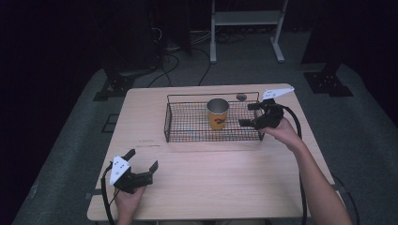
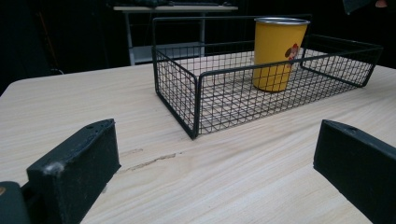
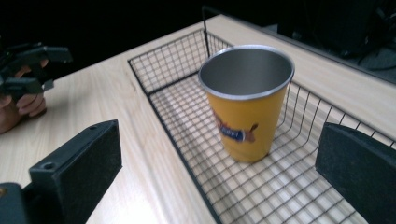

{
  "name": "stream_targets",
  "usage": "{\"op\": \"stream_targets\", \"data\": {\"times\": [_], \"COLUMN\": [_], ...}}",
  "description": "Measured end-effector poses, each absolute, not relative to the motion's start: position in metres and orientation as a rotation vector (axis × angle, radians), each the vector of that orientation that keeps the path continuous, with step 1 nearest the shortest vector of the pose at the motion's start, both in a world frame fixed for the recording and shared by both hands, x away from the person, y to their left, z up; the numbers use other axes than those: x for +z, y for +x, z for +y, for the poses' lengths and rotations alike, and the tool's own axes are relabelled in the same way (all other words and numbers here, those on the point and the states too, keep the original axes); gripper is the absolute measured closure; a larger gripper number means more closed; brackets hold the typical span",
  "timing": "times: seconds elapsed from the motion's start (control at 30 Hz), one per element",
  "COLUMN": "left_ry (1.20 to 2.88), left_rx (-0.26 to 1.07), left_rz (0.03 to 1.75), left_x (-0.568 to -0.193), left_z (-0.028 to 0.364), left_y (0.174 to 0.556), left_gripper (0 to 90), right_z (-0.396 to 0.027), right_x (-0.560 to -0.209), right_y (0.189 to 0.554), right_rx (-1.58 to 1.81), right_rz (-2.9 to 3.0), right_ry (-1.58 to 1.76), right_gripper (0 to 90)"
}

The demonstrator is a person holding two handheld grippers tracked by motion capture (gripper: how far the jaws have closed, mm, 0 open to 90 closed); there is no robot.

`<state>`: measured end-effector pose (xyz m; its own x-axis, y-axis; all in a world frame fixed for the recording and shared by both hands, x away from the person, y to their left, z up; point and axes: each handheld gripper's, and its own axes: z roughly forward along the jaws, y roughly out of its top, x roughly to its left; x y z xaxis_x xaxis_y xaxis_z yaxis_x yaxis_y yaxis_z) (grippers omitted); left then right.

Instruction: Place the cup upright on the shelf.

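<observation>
Over the basket [image 1: 167,123], right gripper [image 1: 253,115] is hovering, fingers spread, beside the cup [image 1: 218,113]; center on cup, clear wire. Left gripper [image 1: 142,165] is idling, fingers apart.

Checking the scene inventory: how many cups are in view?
1: a yellow cup stands upright in the wire basket, near its middle. No other cup is in sight.

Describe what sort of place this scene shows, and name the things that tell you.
Probably a lab or recording room, not a home: a lone wooden table in a dark room, cables trailing across grey floor, and a white metal stand behind it. A yellow cup stands in a wire basket.
</observation>
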<state>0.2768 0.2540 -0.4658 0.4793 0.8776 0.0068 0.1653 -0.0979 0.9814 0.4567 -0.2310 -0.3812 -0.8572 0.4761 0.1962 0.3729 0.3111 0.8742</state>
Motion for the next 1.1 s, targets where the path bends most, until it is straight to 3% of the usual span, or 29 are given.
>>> {"op": "stream_targets", "data": {"times": [1.1], "left_ry": [1.579], "left_rx": [0.779], "left_rz": [0.93], "left_x": [-0.466], "left_z": [0.254], "left_y": [0.277], "left_gripper": [0.0], "right_z": [-0.245], "right_x": [-0.407], "right_y": [0.419], "right_rx": [1.656], "right_rz": [2.466], "right_ry": [0.788], "right_gripper": [0.2]}}
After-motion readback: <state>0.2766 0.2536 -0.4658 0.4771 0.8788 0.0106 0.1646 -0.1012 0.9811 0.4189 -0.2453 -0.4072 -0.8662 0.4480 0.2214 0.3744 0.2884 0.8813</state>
